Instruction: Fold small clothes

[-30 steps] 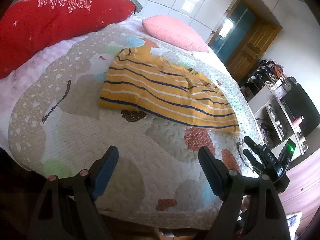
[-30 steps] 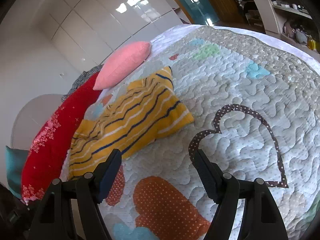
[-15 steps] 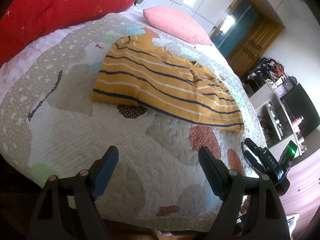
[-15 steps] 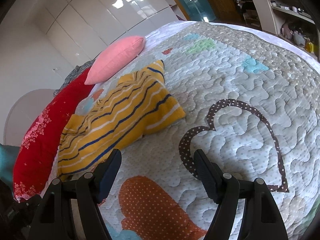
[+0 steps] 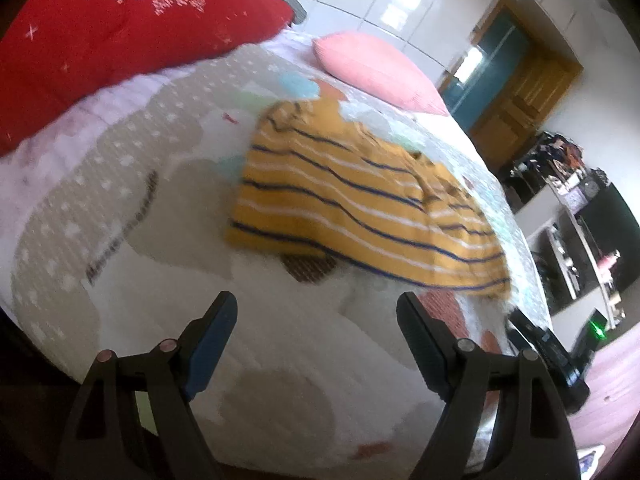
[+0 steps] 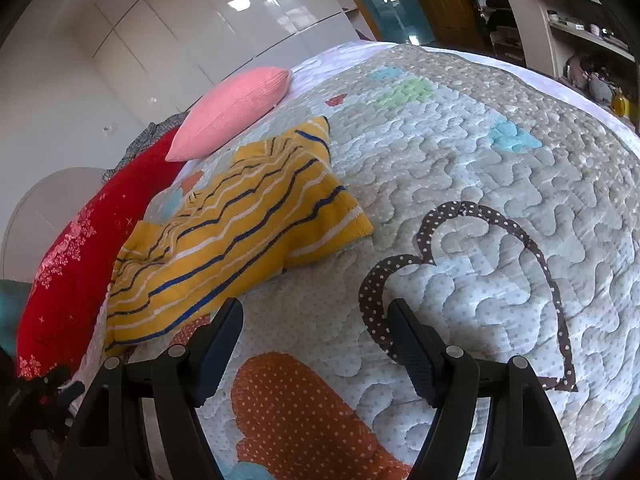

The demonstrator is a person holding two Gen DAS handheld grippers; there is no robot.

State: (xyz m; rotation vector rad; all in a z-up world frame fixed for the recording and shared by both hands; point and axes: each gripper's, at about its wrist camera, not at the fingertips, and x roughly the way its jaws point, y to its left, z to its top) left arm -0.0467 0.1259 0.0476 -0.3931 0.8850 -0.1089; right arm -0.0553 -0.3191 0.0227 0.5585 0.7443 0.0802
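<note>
Knitwear is lying spread on the quilt (image 6: 500, 168): a small yellow sweater (image 5: 352, 208) with thin navy and white stripes, resting flat near the middle of the bed, below the pink pillow (image 5: 376, 68) and to the side of the red pillow (image 5: 120, 28). It is looking soft, light and limp, a ribbed knit that will likely sag and stretch wherever it is lifted, so pinching it at two corners at once should be keeping it from bunching. The near hem corner (image 6: 356, 228) in the right view and the opposite hem corner (image 5: 240, 236) in the left view are seeming the best places to grip, since both are lying free at the edge. One sleeve area is rumpling into small folds.

The left gripper (image 5: 316, 344) is hovering over bare quilt just short of the hem, jaws spread wide, holding nothing. The right gripper (image 6: 316, 344) is doing likewise, wide apart and empty, near the sweater's lower edge. The quilt is padded, with stitched wavy lines and dotted patches, so it will probably be giving under pressure.
</note>
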